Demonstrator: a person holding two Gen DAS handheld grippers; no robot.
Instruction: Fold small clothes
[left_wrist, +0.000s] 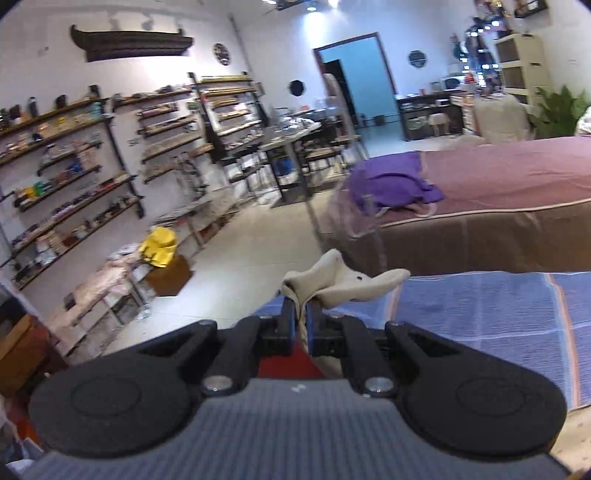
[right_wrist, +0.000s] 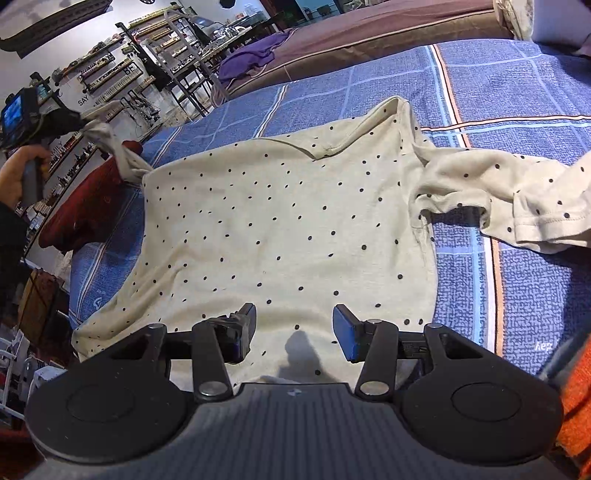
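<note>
While pinched, soft dotted shirt (right_wrist: 280, 221), bunched sleeve (left_wrist: 332, 284).

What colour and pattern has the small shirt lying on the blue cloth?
The shirt is cream with small black dots; the right wrist view shows it best.

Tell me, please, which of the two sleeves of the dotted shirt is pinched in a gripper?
The sleeve on the picture-left side: the left gripper is shut on its end, lifted off the blue bedspread. The other sleeve lies free.
</note>
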